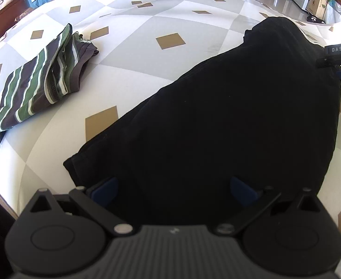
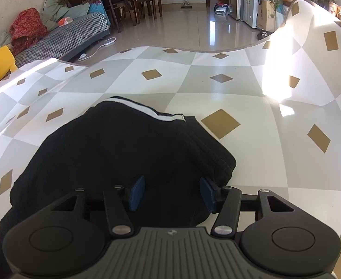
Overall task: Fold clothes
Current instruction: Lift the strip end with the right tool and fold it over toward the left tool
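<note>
Folding appears to be sitting between two folds: a black garment [image 1: 228, 121] is lying in a rounded heap on the diamond-patterned counter [image 1: 147, 74], filling the left wrist view from 3 o'clock down to 6 o'clock. The left gripper [image 1: 172, 189] is hovering over its near edge with the blue pads spread wide; cloth is lying between them, though I cannot tell whether they are touching it. A striped green garment [image 1: 38, 86], already folded, is resting at 9 o'clock, well apart. The right gripper's tip is poking in at 3 o'clock.

Through the right wrist view, the right gripper [image 2: 171, 194] is tilting down over the same black garment [image 2: 114, 153], pads parted and pinching nothing. A white-striped waistband [image 2: 152, 112] is showing at 12 o'clock. Next, I judge, each gripper is needing a fresh edge to pinch.
</note>
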The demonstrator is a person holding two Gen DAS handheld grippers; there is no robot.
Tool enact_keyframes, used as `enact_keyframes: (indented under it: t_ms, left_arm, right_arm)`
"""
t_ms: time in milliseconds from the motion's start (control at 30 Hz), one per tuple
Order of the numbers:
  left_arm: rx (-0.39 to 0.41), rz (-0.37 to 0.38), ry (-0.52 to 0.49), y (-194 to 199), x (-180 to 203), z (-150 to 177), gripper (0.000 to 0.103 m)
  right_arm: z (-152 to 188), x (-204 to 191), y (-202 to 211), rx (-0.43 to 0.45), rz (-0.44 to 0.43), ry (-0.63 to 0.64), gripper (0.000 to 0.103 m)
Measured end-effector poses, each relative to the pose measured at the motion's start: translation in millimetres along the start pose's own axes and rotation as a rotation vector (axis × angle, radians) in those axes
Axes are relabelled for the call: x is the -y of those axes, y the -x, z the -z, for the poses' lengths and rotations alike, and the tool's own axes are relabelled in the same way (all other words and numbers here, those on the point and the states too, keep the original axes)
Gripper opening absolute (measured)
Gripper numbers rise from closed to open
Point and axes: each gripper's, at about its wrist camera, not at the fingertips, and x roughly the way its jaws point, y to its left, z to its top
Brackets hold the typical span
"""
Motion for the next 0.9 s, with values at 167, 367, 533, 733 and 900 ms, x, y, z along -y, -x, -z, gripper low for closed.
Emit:
enact_keyframes:
  t_ms: [167, 367, 533, 733, 900]
  left_arm:
    - [0.029, 0.013, -0.005, -0.1, -0.2, 1.7, 0.103]
    - [0.078, 0.017, -0.025, 2.6, 2.9, 0.1, 0.094]
    - [0.103, 0.018, -0.026, -0.9, -1.3, -8.0, 0.083]
    - [0.123, -0.004, -0.034, -7.5, -8.3, -15.5, 0.087]
    - [0.114, -0.007, -0.036, -15.0, -14.7, -26.1, 0.094]
  right_arm:
    - [9.2, -13.0, -2.3, 0.016, 0.03, 0.129, 0.054]
    - [10.9, -11.3, -1.7, 0.015, 0.091, 0.184, 0.019]
    - [15.1, -8.4, 2.0, 0.008, 0.103, 0.223, 0.017]
    - [20.6, 1.1, 10.9, -0.022, 0.101, 0.243, 0.017]
    - [27.1, 12.3, 20.9, -0.062, 0.092, 0.26, 0.017]
